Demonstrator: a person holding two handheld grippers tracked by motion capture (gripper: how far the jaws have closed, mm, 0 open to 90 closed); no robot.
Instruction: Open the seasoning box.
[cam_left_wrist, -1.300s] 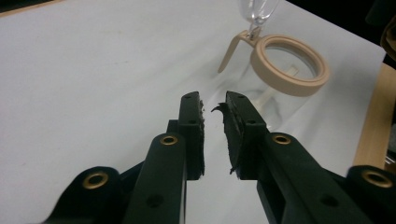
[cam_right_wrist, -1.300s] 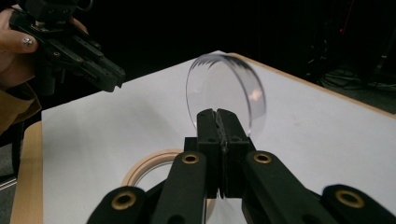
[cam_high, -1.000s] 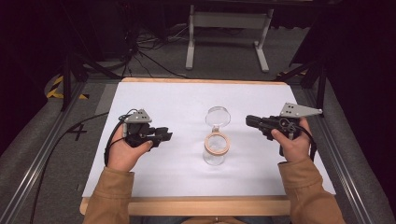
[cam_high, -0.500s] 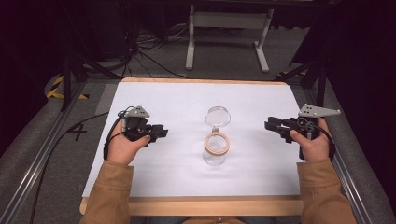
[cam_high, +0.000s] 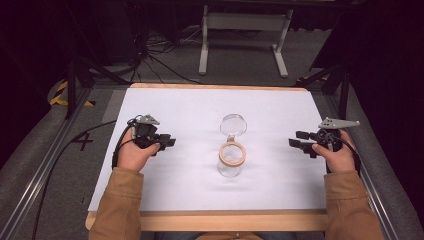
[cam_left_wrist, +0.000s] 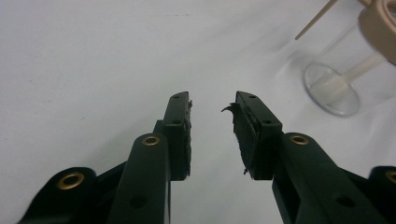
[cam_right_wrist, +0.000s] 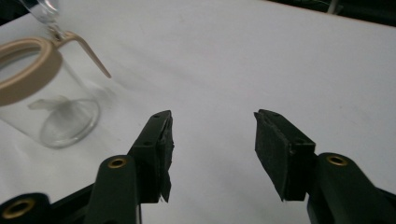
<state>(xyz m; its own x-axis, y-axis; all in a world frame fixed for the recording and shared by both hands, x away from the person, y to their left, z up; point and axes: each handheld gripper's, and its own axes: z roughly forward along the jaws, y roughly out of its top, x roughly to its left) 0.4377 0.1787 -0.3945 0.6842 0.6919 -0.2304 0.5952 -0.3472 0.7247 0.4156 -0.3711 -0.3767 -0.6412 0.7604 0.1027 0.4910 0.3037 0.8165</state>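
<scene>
A clear glass jar (cam_high: 230, 162) with a tan rim stands upright mid-table, its hinged glass lid (cam_high: 233, 124) swung open behind it. My left gripper (cam_high: 171, 142) rests on the white sheet left of the jar, jaws pointing toward it, open and empty. My right gripper (cam_high: 295, 139) sits right of the jar, also aimed at it, open with nothing between its pads. In the left gripper view the left gripper (cam_left_wrist: 212, 100) has the jar (cam_left_wrist: 332, 88) at upper right. In the right gripper view the right gripper (cam_right_wrist: 212, 116) is well apart from the jar (cam_right_wrist: 51, 105) at upper left.
The white sheet (cam_high: 200, 110) covers the table, with a wooden edge (cam_high: 220, 220) at the front. Metal rails (cam_high: 40, 175) run along both sides. A black cable (cam_high: 75, 145) trails off to the left. A grey stand (cam_high: 240, 30) stands on the floor beyond the table.
My right gripper has drawn back to the right, away from the jar, and a little toward the front. The left gripper has barely shifted. The jar has not moved.
</scene>
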